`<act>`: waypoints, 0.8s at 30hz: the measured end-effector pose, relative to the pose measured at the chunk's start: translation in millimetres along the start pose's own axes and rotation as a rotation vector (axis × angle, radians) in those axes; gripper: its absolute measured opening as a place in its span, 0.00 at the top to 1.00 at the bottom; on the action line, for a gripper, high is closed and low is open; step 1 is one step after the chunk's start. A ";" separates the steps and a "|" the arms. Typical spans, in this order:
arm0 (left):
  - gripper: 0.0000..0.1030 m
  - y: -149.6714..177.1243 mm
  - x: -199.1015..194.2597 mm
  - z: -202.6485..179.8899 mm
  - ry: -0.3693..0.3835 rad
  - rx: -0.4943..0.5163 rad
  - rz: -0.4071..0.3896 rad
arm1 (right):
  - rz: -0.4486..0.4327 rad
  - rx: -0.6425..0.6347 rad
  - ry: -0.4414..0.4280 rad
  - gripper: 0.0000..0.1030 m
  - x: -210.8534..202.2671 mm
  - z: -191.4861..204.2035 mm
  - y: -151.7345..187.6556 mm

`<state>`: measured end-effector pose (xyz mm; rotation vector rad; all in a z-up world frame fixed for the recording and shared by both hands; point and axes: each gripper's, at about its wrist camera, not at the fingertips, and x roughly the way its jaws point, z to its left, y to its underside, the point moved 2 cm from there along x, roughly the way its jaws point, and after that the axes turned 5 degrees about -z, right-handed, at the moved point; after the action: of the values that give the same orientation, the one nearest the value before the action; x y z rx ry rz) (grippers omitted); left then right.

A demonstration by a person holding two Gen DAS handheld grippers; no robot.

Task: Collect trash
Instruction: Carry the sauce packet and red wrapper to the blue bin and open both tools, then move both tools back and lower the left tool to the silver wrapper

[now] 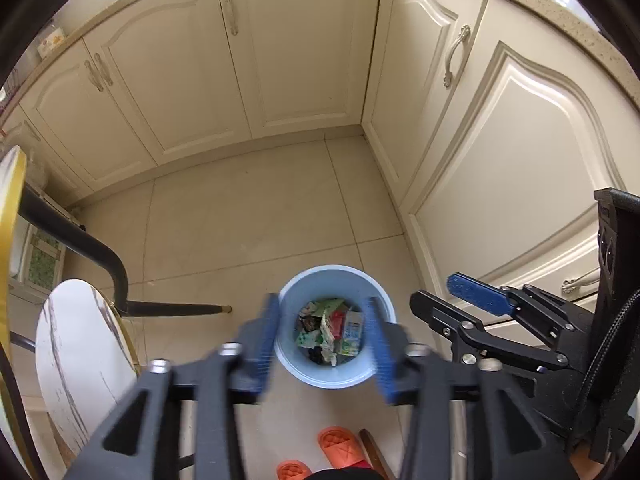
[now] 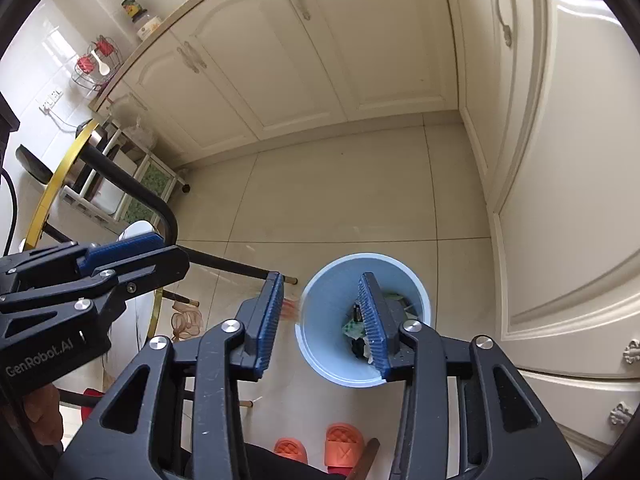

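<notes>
hovering tools [image 1: 324,332] [image 2: 326,320] agape, seemingly above bin [image 1: 304,292]

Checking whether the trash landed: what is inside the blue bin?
The blue bin holds crumpled wrappers, green, red and white. Whatever lies beneath them is covered.

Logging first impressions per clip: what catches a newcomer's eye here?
The pale blue trash bin on the tiled floor, part-filled with crumpled wrappers, sits below both grippers. The left gripper and right gripper are open and empty. Orange slippers show at the bottom edge.
</notes>
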<state>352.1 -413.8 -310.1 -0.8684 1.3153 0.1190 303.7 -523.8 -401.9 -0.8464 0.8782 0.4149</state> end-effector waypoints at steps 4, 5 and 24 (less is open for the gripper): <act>0.50 6.5 -32.0 -6.8 -0.018 0.016 -0.076 | -0.008 -0.003 -0.009 0.59 -2.4 4.5 1.0; 0.49 9.7 -45.7 -4.4 -0.031 0.018 -0.104 | -0.010 -0.008 -0.009 0.59 -4.1 6.7 2.2; 0.24 107.1 -179.8 204.2 -0.443 -0.483 -0.243 | -0.189 -0.175 -0.077 0.32 -80.9 118.8 3.6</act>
<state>402.9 -145.4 -205.8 -1.3168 0.7647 0.4250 313.3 -426.7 -296.2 -1.0585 0.6908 0.3601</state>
